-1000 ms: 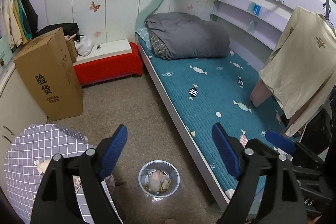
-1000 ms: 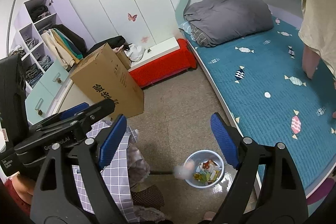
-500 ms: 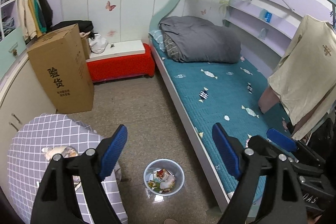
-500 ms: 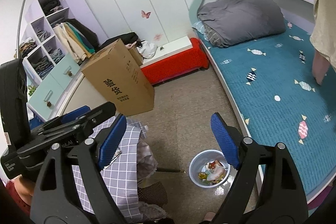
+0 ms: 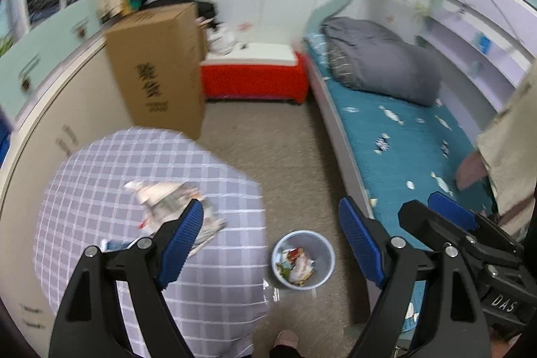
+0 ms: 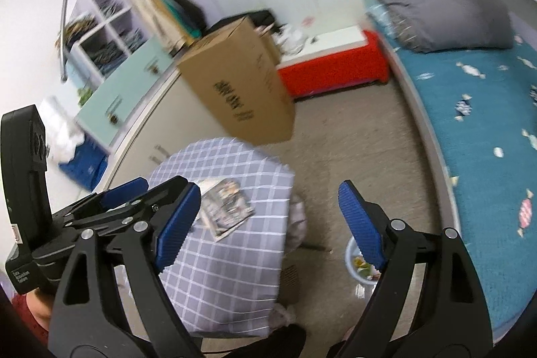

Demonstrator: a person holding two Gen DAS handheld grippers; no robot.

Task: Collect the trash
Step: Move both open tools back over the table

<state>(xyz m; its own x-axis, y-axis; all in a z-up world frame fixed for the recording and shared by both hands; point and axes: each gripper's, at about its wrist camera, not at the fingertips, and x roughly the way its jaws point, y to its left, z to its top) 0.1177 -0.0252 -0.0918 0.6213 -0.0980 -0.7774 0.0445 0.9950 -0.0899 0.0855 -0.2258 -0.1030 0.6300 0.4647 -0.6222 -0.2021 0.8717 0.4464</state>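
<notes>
A small round bin (image 5: 303, 259) with wrappers inside stands on the floor between the table and the bed; its rim (image 6: 349, 257) shows behind my right finger in the right wrist view. Crumpled printed wrappers (image 5: 167, 203) lie on the checked tablecloth (image 5: 214, 277); in the right wrist view the same trash (image 6: 226, 207) lies flat on the cloth (image 6: 235, 264). My left gripper (image 5: 271, 239) hangs open and empty over the table's right edge. My right gripper (image 6: 266, 220) is open and empty too, above the table edge and floor. The right gripper (image 5: 449, 217) also shows at lower right in the left wrist view.
A tall cardboard box (image 5: 161, 66) stands behind the table by the cabinets (image 5: 40, 109). A red bench (image 5: 255, 79) sits against the far wall. The bed (image 5: 412, 143) with teal cover and grey duvet runs along the right. A shoe tip (image 5: 286, 339) shows at the bottom.
Both views have swung left: the table and wrappers now fill more of the lower left, and the bin has shifted right. Both grippers stay open and empty.
</notes>
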